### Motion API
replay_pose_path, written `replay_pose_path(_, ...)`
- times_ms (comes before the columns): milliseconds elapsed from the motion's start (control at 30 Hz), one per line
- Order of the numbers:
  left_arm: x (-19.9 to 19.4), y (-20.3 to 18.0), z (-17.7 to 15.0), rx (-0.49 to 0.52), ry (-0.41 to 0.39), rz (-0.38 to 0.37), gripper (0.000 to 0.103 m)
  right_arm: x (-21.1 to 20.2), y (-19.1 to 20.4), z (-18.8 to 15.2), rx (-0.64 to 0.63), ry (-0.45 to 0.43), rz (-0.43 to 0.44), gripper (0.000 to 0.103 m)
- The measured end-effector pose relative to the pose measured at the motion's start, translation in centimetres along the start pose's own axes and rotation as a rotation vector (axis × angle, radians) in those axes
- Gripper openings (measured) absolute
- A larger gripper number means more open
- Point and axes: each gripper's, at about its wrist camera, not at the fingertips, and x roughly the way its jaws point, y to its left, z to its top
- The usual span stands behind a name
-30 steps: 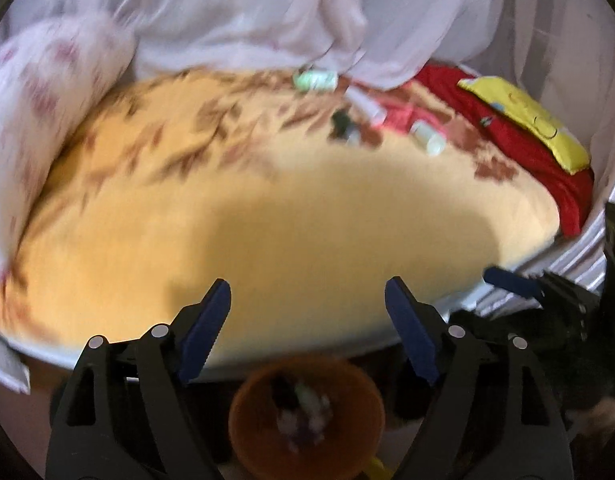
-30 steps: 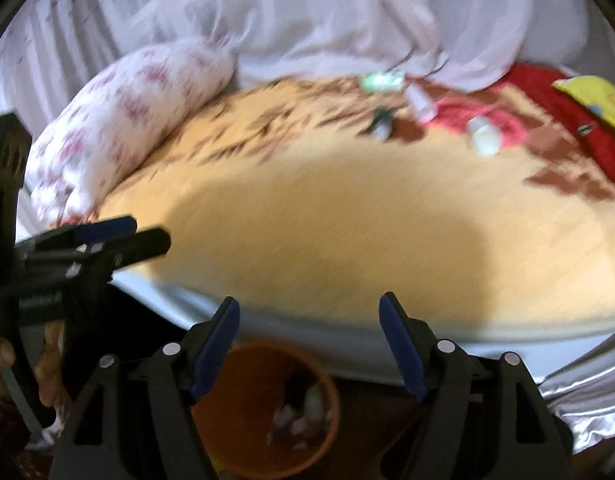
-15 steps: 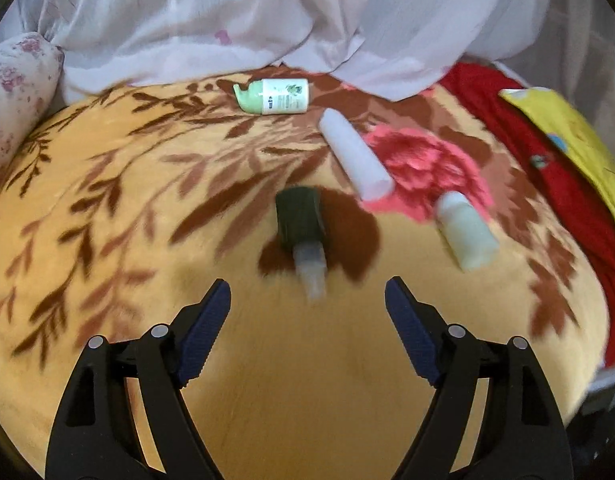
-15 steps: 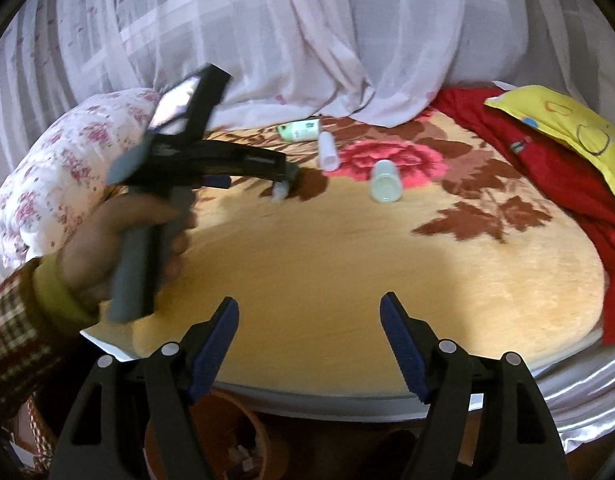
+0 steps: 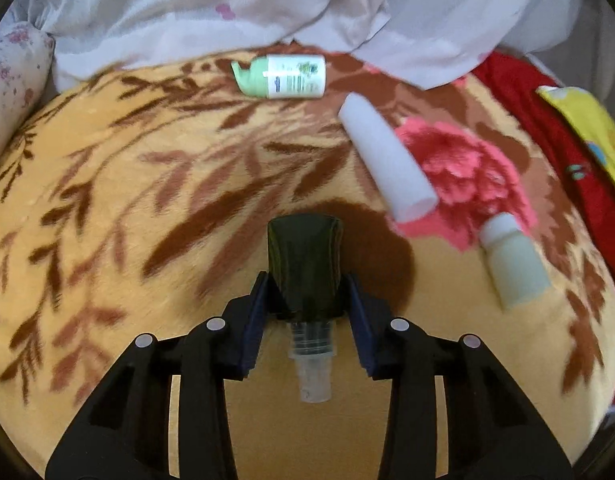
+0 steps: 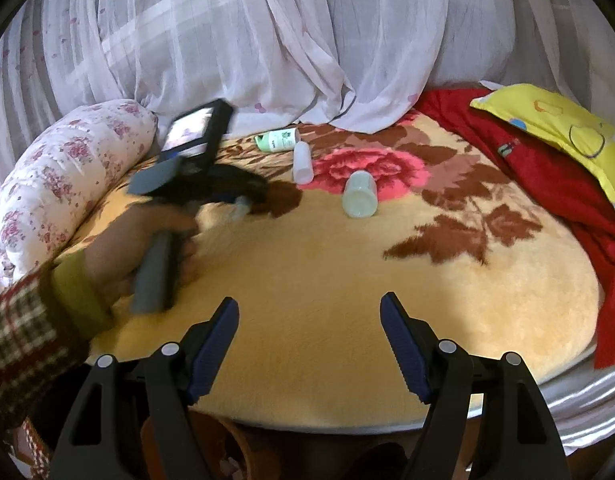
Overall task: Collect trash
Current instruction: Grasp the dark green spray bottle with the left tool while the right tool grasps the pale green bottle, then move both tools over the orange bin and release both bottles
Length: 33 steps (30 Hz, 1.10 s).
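Pickup step: left gripper point(image 5: 307, 304) jaws closing on the dark bottle point(image 5: 305, 268) lying on the yellow blanket point(image 5: 147, 240), pads at its sides. Right gripper point(image 6: 309, 344) agape, empty. Next, judged: lift clear, carry to the orange bin point(image 6: 227, 448) by the bed

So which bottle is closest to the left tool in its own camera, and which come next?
1. Dark bottle, between the closing left tool.
2. Pale capped bottle, right.
3. White tube, beyond, right.
4. Green bottle, farthest, by the curtain.
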Motion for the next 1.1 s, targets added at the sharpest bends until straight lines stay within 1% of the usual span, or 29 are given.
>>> replay_pose_path(100,-4.1,0.9,-2.2,0.03,-0.071,-0.009,0.037,1.3,-0.5,1.9,-0.014,-0.001,-0.03,0.072)
replay_pose_path(167,-6.8,1.8,-4.1,0.045,-0.106,-0.017,0.037,2.9,-1.1,4.0,-0.018,-0.001,-0.065,0.072)
replay_pose_path(300,-10.8,3.8,-7.9,0.055,-0.132,-0.028,0.038,7.1,-2.0,7.8,-0.005,0.036,-0.097,0.072)
replay_pose_path(400,-12.6,5.2,-10.1,0.042,-0.137,-0.032,0.038,11.1,-2.5,10.2,0.019,0.095,-0.123,0.072)
replay_pose_path(467,-13.5,6.1,-11.4,0.024,-0.135,-0.038,0.038,14.0,-2.8,11.5,0.034,0.15,-0.145,0.072)
replay_pose_path(633,-14.5,7.4,-13.3,0.002,-0.126,-0.038,0.038,18.9,-3.6,13.0,0.056,0.258,-0.208,0.071)
replay_pose_path(667,-14.6,7.6,-13.5,-0.003,-0.124,-0.04,0.038,19.7,-3.8,13.1,0.068,0.282,-0.219,0.067)
replay_pose_path(700,-14.6,7.8,-13.7,-0.006,-0.124,-0.042,0.038,20.6,-4.1,12.9,0.077,0.318,-0.226,0.049)
replay_pose_path(733,-14.7,7.9,-13.8,-0.008,-0.125,-0.044,0.038,21.2,-4.2,12.8,0.076,0.345,-0.221,0.042)
replay_pose_path(767,-14.8,8.0,-13.9,-0.014,-0.126,-0.048,0.038,21.3,-4.2,12.5,0.072,0.358,-0.218,0.042)
replay_pose_path(833,-15.0,8.1,-14.1,-0.017,-0.128,-0.053,0.038,20.2,-3.6,11.9,0.043,0.332,-0.229,0.042)
replay_pose_path(933,-15.3,8.2,-14.3,-0.02,-0.134,-0.059,0.038,16.7,-2.2,10.6,0.016,0.267,-0.202,0.042)
replay_pose_path(1000,-15.8,8.1,-14.7,-0.021,-0.145,-0.061,0.038,13.9,-1.2,9.6,0.015,0.221,-0.158,0.042)
replay_pose_path(1067,-16.3,8.0,-15.3,-0.028,-0.151,-0.071,0.038,9.9,0.8,8.0,0.004,0.169,-0.088,0.042)
replay_pose_path(1100,-16.6,8.0,-15.7,-0.031,-0.151,-0.076,0.038,8.8,1.4,7.5,0.0,0.158,-0.066,0.042)
